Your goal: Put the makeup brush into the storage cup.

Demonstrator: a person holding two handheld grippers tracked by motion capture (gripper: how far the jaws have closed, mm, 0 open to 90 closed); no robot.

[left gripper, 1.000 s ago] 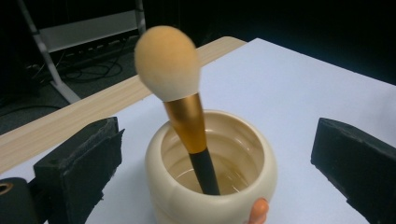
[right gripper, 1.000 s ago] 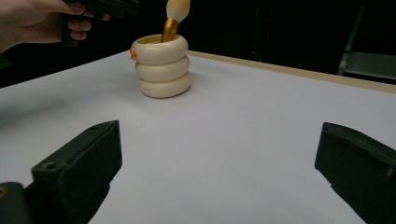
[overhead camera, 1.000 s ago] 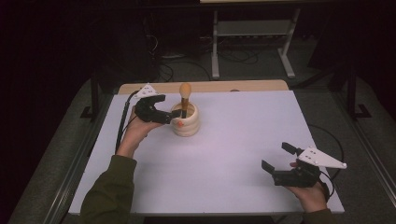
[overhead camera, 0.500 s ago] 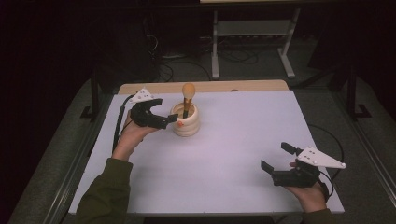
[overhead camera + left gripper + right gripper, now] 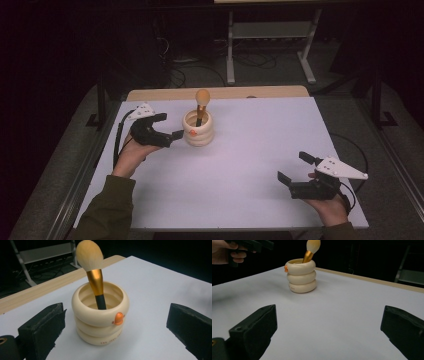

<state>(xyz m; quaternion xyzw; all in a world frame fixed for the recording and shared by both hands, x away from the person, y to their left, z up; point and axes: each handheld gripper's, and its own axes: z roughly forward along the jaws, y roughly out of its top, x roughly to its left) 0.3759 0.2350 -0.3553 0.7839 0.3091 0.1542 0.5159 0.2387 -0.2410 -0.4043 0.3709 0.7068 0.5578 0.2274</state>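
Observation:
A cream ribbed cup (image 5: 199, 131) (image 5: 100, 317) (image 5: 301, 276) with a small orange knob stands left of centre at the back of the white table (image 5: 250, 150). In it a makeup brush (image 5: 201, 102) (image 5: 93, 272) (image 5: 311, 247) stands upright, with a gold ferrule, a black handle and a pale tuft on top. My left gripper (image 5: 170, 126) (image 5: 117, 308) is open just left of the cup, jaws to either side and not touching it. My right gripper (image 5: 294, 167) (image 5: 329, 312) is open and holds nothing, low over the front right of the table.
A wooden strip (image 5: 215, 93) runs along the table's far edge. Behind it on the dark floor stand a metal rack (image 5: 270, 30) and some cables. The other hand and its gripper (image 5: 249, 243) appear top left in the right gripper view.
My left gripper has drawn back a little to the left, away from the cup. The brush leans slightly differently in the cup. The right gripper has not moved.

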